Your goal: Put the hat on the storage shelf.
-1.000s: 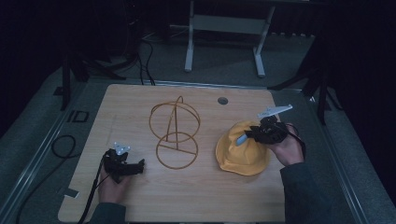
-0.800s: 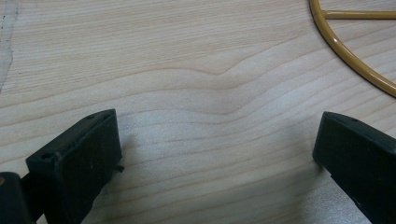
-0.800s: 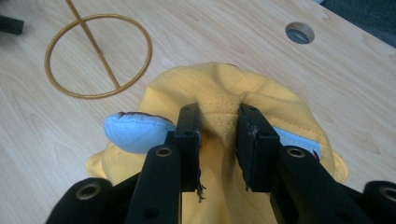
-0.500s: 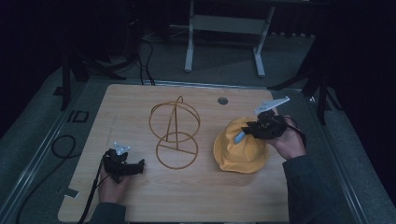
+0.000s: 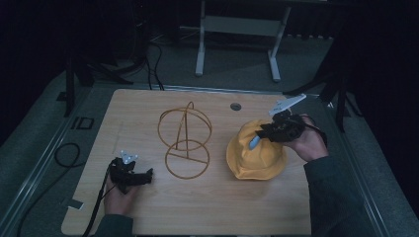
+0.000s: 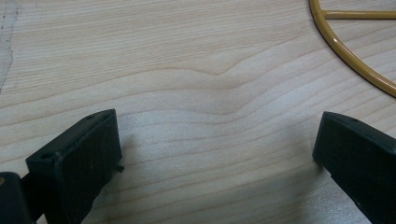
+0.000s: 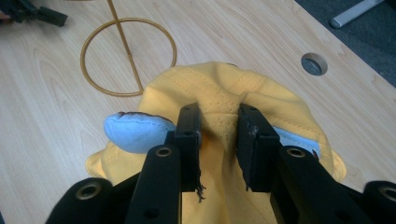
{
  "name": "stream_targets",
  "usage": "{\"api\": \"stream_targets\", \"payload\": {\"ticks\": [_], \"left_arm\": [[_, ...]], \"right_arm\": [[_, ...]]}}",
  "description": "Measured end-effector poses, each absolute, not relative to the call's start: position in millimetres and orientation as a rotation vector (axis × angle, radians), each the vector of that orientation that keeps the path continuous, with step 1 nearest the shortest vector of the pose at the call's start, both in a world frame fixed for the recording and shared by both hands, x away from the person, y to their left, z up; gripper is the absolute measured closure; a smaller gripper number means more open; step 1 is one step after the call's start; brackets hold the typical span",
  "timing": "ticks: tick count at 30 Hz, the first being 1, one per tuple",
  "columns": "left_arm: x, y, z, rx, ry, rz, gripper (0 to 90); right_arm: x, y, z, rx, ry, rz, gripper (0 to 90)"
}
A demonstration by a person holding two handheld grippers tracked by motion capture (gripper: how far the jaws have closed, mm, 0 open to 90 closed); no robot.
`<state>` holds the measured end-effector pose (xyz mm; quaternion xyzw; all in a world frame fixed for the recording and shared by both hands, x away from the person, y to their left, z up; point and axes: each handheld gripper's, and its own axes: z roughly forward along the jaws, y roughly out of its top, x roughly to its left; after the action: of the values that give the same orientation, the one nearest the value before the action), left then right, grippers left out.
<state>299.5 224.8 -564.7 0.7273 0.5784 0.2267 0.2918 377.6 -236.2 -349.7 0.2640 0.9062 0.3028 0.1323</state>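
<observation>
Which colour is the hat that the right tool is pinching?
The hat is yellow, clearest in the right gripper view, where the right tool pinches its crown.

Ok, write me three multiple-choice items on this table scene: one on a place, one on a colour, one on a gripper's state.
1. Where does the wire stand sit?
A. between the two grippers
B. on top of the hat
C. on the floor

2. What colour is the hat?
A. red
B. yellow
C. green

3. How is the right gripper?
A. wide open over bare wood
B. lying on the floor
C. pinching the hat's crown

Key: 1 A, the stand is on the table with the left gripper to one side and the hat to the other. 2 B, the fabric is yellow. 3 C, a fold of fabric is between its jaws.
</observation>
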Motion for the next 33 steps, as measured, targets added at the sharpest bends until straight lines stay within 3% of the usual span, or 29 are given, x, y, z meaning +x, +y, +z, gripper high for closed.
{"api": "stream_targets", "payload": {"ticks": [33], "left_arm": [[300,225,-565,1.94,1.541,0.603,0.8]], "right_arm": [[390,-237,-312,0.552,2.68,0.93,71.4]]}}
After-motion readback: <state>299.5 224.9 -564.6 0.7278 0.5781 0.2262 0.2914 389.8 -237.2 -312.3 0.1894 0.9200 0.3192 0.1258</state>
